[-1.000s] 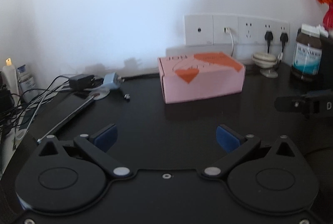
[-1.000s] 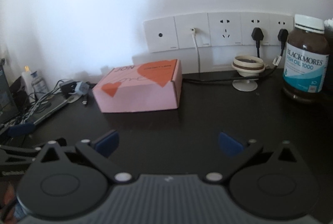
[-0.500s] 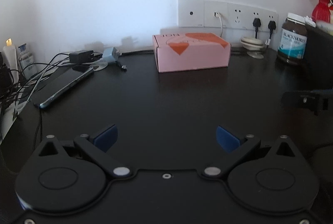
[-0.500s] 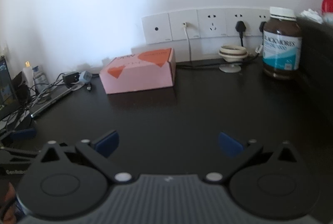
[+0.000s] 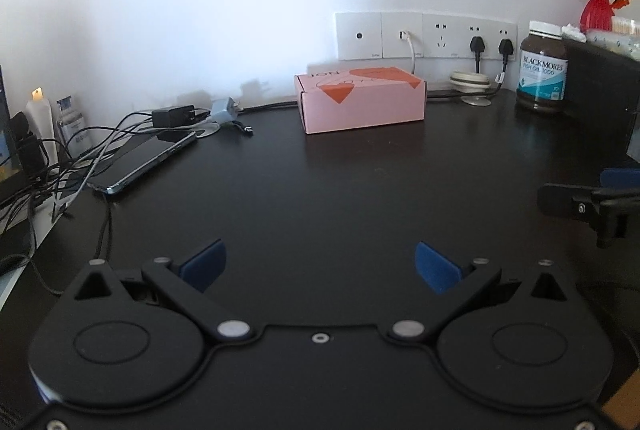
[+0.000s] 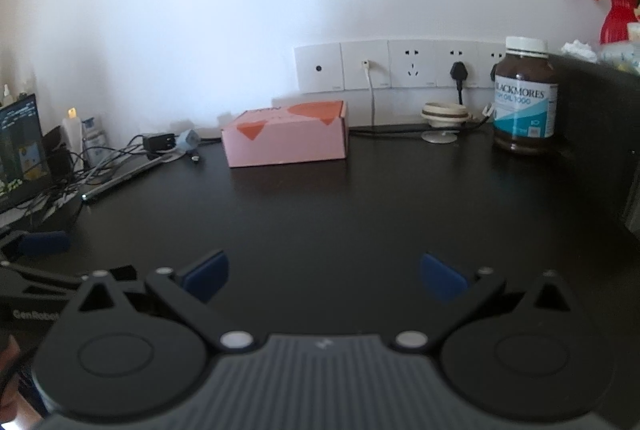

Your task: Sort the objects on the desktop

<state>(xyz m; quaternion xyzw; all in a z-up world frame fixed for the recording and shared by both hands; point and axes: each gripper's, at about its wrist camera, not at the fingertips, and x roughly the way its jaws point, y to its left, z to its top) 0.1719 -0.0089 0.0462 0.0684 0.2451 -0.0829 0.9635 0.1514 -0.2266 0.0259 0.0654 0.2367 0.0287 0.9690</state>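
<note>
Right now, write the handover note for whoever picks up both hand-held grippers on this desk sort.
Left hand-held gripper: open, empty, above bare desk.
Right hand-held gripper: open, empty, also clear of everything.
Pink box sits at the back near the wall sockets; fish oil bottle back right; phone, chargers and cables back left.
Done: nothing visibly sorted.
Left: all items to be grasped and placed.

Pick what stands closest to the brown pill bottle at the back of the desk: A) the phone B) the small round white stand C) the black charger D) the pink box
B. In the right wrist view the small round white stand sits just beside the pill bottle, while the pink box, black charger and phone lie farther along the desk.
</note>
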